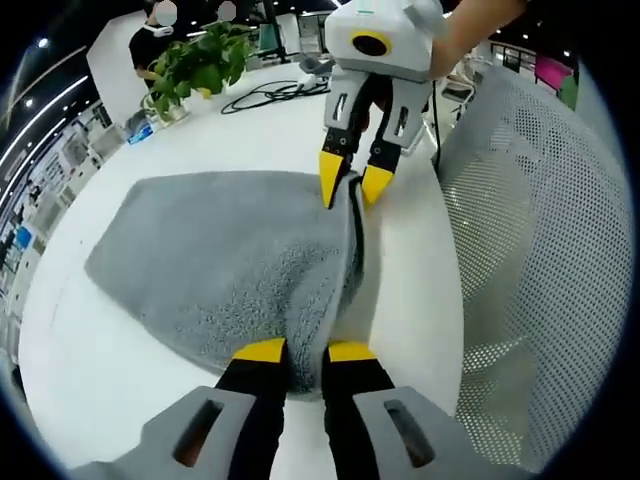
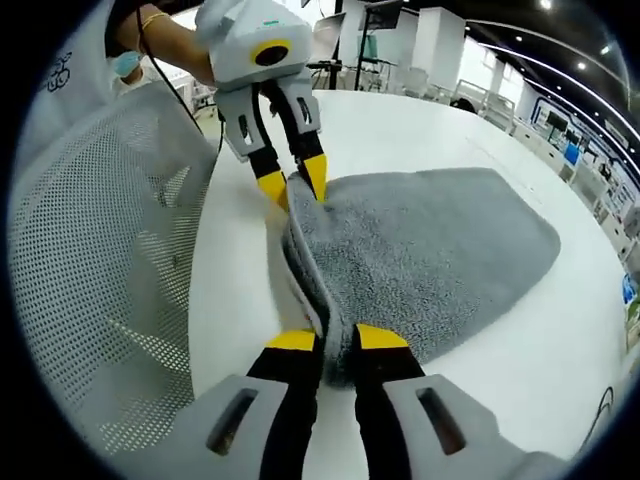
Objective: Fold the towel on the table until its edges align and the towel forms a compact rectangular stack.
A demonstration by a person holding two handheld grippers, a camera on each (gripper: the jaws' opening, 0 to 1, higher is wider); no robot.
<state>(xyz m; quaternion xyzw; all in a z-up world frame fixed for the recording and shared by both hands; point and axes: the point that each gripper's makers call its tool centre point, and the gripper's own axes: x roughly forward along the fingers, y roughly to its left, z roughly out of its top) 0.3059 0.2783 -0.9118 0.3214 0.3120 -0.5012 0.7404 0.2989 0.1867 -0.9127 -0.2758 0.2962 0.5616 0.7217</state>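
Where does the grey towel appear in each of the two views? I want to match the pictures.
Left gripper view: the towel lies in the middle, left of centre, on the white table.
Right gripper view: the towel lies in the middle, right of centre.
Shared landmark: the white mesh chair beside the table.

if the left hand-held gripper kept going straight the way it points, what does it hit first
The left hand-held gripper is already shut on the folded grey terry towel, so it would push along that edge, then probably meet the right hand-held gripper pinching the far end.
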